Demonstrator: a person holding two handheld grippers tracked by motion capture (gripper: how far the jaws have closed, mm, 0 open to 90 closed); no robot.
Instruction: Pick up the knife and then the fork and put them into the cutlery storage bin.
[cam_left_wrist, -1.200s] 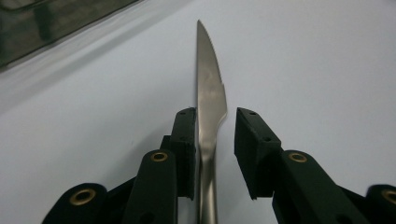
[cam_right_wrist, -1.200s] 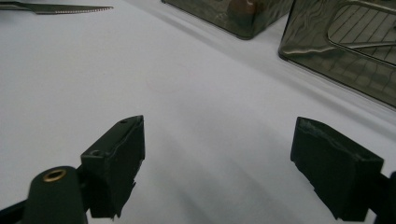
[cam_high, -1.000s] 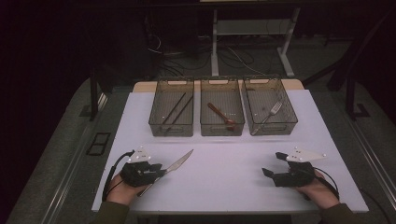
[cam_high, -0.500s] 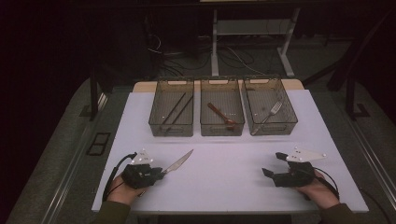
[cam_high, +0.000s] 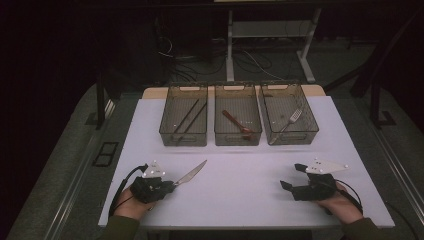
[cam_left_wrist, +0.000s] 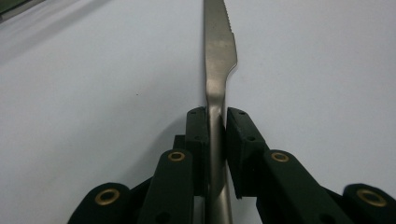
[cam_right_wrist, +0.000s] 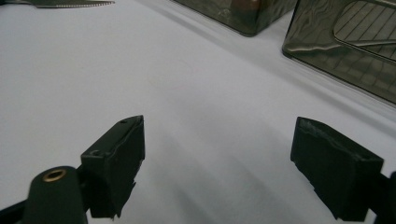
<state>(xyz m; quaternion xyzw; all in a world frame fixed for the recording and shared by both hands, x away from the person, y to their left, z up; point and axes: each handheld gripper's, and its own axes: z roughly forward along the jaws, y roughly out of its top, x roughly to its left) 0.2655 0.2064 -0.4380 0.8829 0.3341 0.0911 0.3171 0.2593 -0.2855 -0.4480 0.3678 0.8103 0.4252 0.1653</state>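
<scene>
Clenched on the handle of a table knife (cam_left_wrist: 218, 56), the left gripper (cam_high: 170, 184) sits near the front-left corner of the white table (cam_high: 240, 165), the blade running forward and to the right from the jaws, its serrated tip cut off at the top of the left gripper view; whether the blade touches the table cannot be told; bare table lies open between the two grippers; at the far edge stand three clear bins in a row, the left bin (cam_high: 184, 122) holding dark sticks, the middle bin (cam_high: 238, 121) a brown utensil hard to make out, the right bin (cam_high: 288, 120) a fork (cam_high: 288, 123); the right gripper (cam_high: 291, 177) rests near the front-right corner, jaws spread wide and holding nothing.
</scene>
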